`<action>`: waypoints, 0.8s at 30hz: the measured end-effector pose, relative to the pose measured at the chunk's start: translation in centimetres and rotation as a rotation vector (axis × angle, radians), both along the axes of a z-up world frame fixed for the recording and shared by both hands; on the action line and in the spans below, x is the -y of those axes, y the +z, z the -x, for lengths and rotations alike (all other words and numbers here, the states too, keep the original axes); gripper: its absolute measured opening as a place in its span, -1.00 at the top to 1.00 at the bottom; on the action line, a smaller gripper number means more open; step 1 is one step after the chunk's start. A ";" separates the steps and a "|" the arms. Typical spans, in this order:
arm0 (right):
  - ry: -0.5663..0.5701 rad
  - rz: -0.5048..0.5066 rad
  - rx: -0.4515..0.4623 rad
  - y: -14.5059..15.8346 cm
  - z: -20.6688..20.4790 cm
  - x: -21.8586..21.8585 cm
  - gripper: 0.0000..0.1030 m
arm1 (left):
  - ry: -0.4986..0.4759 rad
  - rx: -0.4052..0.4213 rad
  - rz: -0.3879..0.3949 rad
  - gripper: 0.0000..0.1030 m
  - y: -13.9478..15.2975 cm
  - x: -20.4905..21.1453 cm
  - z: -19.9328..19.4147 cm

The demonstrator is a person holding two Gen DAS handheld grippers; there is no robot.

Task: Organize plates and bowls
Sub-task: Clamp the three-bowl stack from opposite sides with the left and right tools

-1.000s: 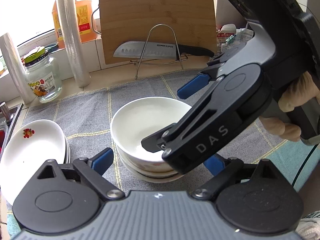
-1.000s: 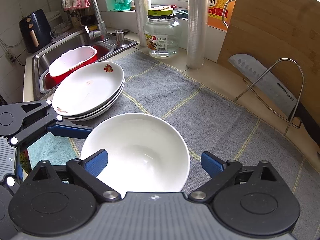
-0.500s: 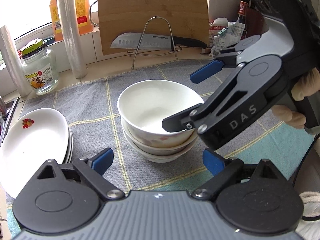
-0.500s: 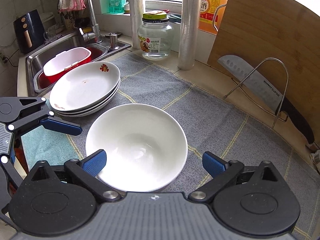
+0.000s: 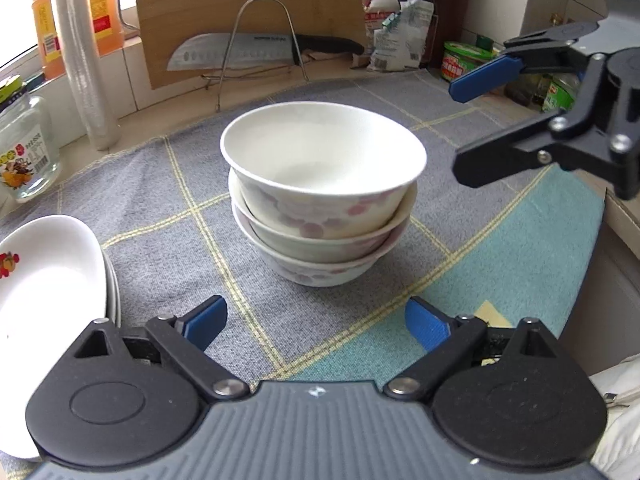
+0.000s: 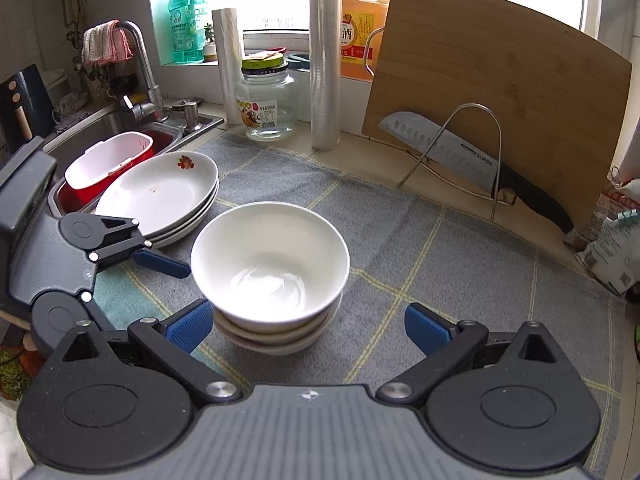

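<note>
Now | three bowls (image 5: 322, 200) are stacked mid-cloth (image 5: 160, 240) | plates (image 6: 160, 196) are piled by its sink edge | left gripper (image 5: 316, 324) and right gripper (image 6: 306, 326) are held wide, empty

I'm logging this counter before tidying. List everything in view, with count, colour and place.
bowls: three, white with pink blotches, nested mid-cloth
plates: stack, white, by the sink
cloth: one, grey and teal, over the counter
cutting board: one, wooden, leaning at back
knife: one, black-handled, in wire rack
jar: one, clear, behind cloth
film rolls: two, clear, upright
tub: one, red and white, in sink
left gripper: open, before the bowls
right gripper: open, empty
</note>
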State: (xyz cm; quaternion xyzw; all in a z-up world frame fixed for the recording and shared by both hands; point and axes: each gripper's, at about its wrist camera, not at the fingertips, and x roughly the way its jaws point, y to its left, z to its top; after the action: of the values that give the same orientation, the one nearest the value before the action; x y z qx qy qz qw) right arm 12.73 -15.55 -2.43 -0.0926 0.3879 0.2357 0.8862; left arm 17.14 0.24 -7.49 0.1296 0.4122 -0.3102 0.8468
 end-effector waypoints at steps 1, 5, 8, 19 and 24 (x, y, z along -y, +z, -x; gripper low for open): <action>0.001 0.014 -0.007 -0.4 0.2 0.0 -1.00 | -0.009 -0.006 0.000 -0.85 -0.5 0.0 -0.3; -0.007 0.077 -0.058 -3.5 0.0 -0.1 -1.00 | -0.025 -0.041 -0.005 -0.85 -1.5 0.3 -1.1; 0.031 0.116 -0.082 -6.1 -0.5 -0.7 -1.00 | -0.021 -0.053 -0.021 -0.85 -2.0 0.7 -1.6; 0.191 0.112 -0.091 -10.0 -3.8 -0.1 -1.00 | 0.007 -0.040 -0.084 -0.99 -2.8 1.5 -2.7; 0.267 0.102 -0.062 -10.2 -4.0 0.1 -1.00 | 0.014 -0.049 -0.091 -0.99 -2.8 1.7 -3.0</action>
State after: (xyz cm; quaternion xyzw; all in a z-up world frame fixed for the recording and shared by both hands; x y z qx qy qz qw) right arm 16.74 -15.64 -12.59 -0.1808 0.4108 0.3342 0.8288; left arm 20.12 -1.49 -10.27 0.1576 0.4474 -0.2884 0.8318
